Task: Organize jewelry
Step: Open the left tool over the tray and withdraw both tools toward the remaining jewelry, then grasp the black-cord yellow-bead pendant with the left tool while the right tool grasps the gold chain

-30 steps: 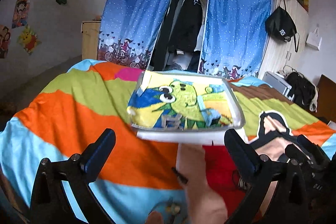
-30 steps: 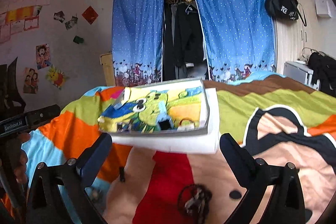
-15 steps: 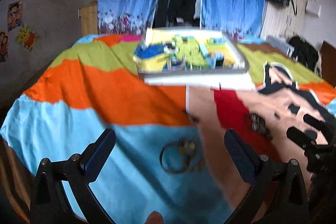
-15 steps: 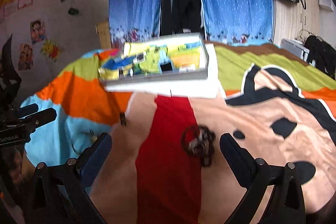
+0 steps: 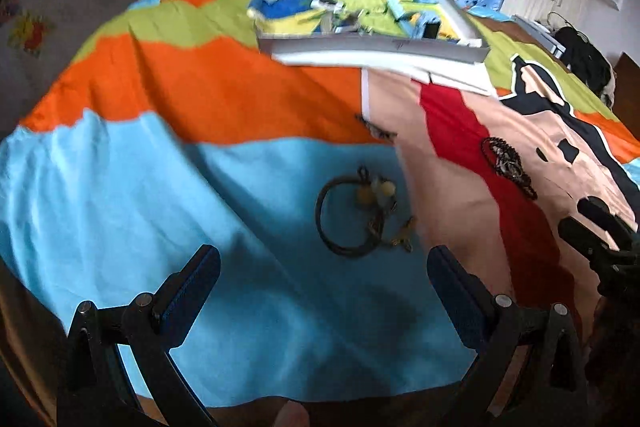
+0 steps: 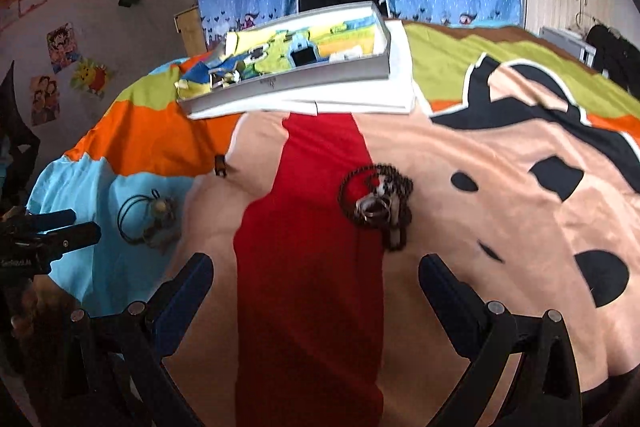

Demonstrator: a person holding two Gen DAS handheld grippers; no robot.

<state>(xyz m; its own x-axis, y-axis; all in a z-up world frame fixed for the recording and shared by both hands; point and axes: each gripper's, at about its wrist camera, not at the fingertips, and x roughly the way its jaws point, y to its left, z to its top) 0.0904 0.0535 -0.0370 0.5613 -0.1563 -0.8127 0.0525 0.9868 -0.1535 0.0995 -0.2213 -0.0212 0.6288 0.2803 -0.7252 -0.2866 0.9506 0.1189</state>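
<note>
1. Blue-padded left tool [image 5: 322,277]: jaws wide apart, nothing between them, above the light-blue band of the bedspread [image 5: 120,187].
2. Black cord necklace [image 5: 352,215] with pale beads lies on that blue band, just ahead of my left tool.
3. Small dark clip [image 6: 220,165] sits at the orange/tan border.
4. Dark bead chain pile [image 6: 378,205] on the red stripe.
5. Right tool [image 6: 316,279]: jaws spread, empty, near the chain.
6. Grey tray [image 6: 288,83] sits at the far side of the bed.

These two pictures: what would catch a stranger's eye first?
The bright striped bedspread fills both views. At its far end lies a white tray lined with cartoon cloth. Nearer, a dark bead necklace lies on the red stripe and a black cord necklace on the blue, each ahead of an open claw.
</note>
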